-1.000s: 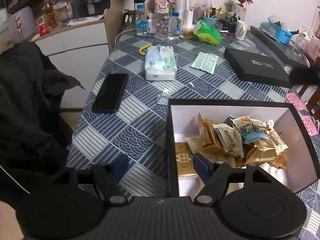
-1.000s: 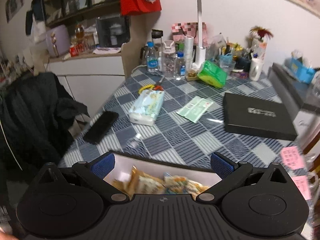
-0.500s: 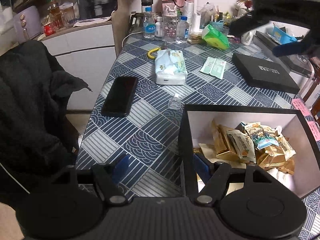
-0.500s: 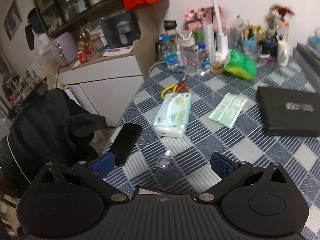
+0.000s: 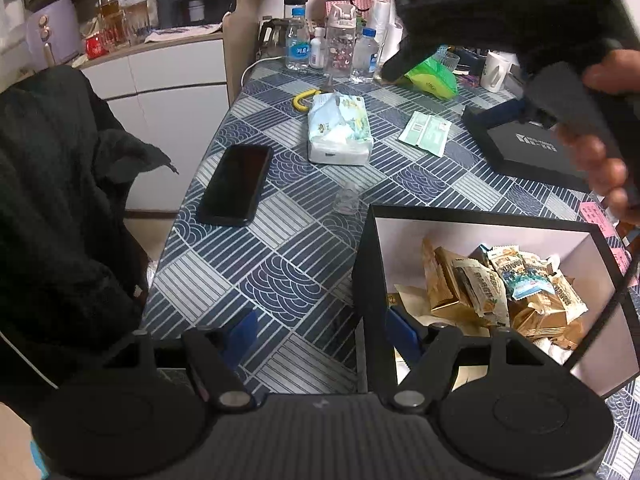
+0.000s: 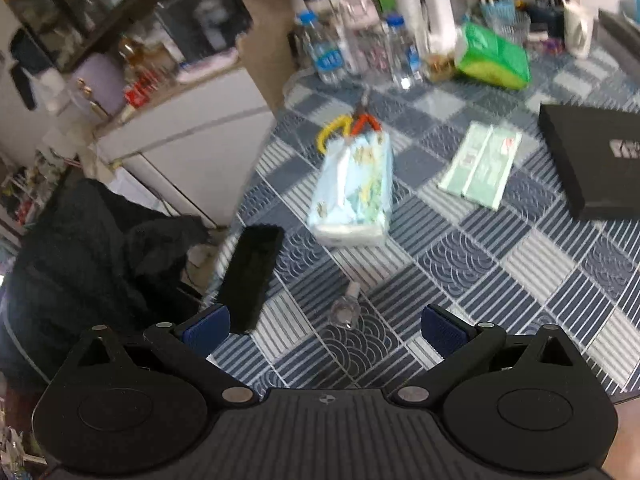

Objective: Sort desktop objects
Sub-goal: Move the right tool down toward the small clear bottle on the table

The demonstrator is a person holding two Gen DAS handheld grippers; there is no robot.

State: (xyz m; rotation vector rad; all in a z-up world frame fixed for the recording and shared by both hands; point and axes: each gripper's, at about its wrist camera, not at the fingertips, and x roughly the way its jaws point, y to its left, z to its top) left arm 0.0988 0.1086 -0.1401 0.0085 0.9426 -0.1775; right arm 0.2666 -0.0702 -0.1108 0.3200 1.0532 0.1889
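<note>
A black open box (image 5: pixel 370 280) holding several snack packets (image 5: pixel 500 288) sits at the table's near right. My left gripper (image 5: pixel 324 334) is open, its fingers straddling the box's left wall. My right gripper (image 6: pixel 324 326) is open and empty above a small clear bottle (image 6: pixel 345 311), which also shows in the left wrist view (image 5: pixel 347 202). A black phone (image 6: pixel 250 276) (image 5: pixel 236 184), a tissue pack (image 6: pixel 354 196) (image 5: pixel 339 134) and green sachets (image 6: pixel 482 166) (image 5: pixel 426 133) lie on the blue patterned tablecloth.
A black flat box (image 6: pixel 592 160) lies at the right. Water bottles (image 5: pixel 298 44), a green bag (image 6: pixel 492 56), scissors (image 6: pixel 352 124) and clutter stand at the table's far end. A dark jacket (image 5: pixel 52 208) hangs on a chair at the left.
My right gripper has swung forward and down over the table toward the small bottle and phone, and now appears in the left wrist view. The left gripper shifted slightly left at the box wall.
</note>
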